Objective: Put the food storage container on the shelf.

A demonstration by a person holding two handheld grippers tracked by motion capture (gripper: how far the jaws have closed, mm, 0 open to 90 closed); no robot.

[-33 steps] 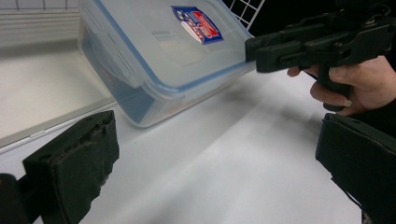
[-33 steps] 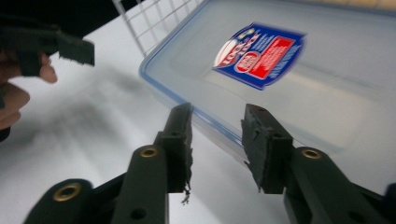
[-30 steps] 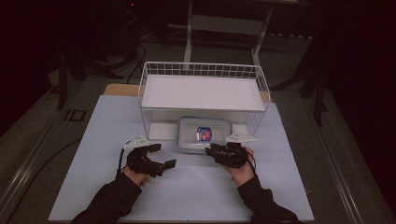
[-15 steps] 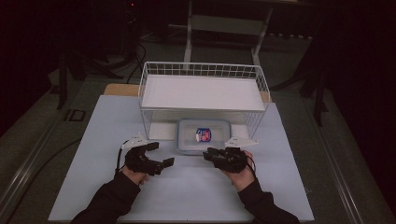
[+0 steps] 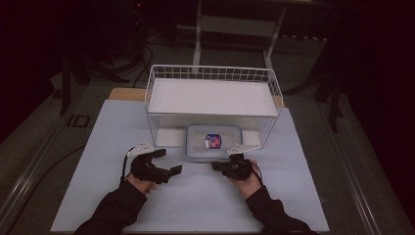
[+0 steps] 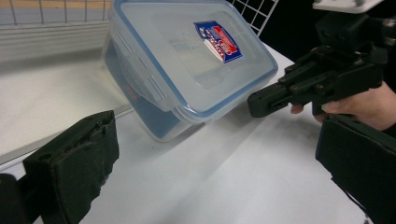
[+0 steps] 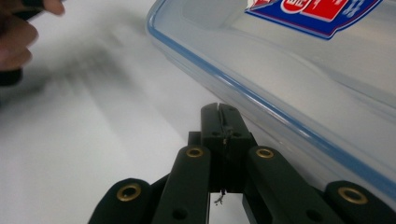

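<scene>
since the earlier frames the right gripper [image 5: 221, 168] has come back toward the near side and sunk a little, away from the near edge of the container [image 5: 213, 141], and its fingers have just been closing with nothing between them. they now stand pressed together, empty; in the right gripper view the two fingers [image 7: 223, 123] meet at a single seam, their tips just beside the container's blue-trimmed rim [image 7: 261, 98], though whether they touch it cannot be told.

left gripper [image 5: 170, 162]: held at the near left of the container, apart from it. its fingers are spread wide and grip nothing; in the left gripper view one finger [image 6: 74, 161] rises at lower left and the other at lower right, with bare counter [image 6: 224, 177] between them.

container: clear plastic, lid on, blue seal round the rim, red and blue label [image 5: 213, 141] on top. it rests on the white counter [image 5: 98, 147], centred, with its far part under the white wire basket [image 5: 213, 81], between the basket's legs. the basket stands at the far middle of the counter.

both hands rest low at the near side, left hand [image 5: 139, 182] and right hand [image 5: 248, 180], well apart, with the container between and beyond them.
</scene>
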